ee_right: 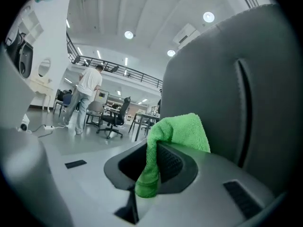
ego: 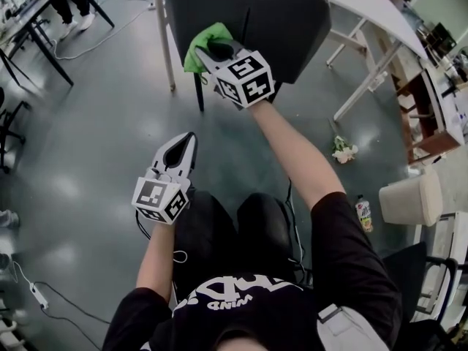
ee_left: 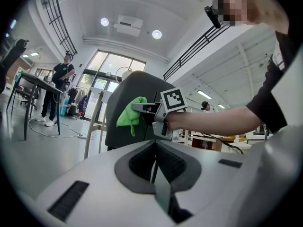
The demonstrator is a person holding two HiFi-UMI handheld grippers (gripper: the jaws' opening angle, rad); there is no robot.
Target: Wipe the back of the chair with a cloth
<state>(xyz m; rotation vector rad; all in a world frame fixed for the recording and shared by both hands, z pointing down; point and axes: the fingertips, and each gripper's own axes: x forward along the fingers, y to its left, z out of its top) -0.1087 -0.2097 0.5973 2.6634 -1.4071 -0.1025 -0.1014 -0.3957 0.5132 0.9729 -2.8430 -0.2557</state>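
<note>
1. Head view: our right gripper [ego: 210,52] carries the green cloth [ego: 202,41] to the nine-o'clock edge of the chair back [ego: 285,20]. Our left gripper [ego: 187,143] hangs at seven o'clock of it, well apart.
2. Left gripper view: its jaws are clenched together on nothing. We judge it best kept clear.
3. Right gripper view: the jaws clamp a fold of the cloth, with the wad bulging toward one o'clock, just beside the back. We should press the wad flat and sweep in overlapping passes, keeping the grip firm.

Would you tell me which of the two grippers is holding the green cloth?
The right gripper: its jaws pinch the green cloth at the chair back. The left gripper is shut, empty and held lower.
</note>
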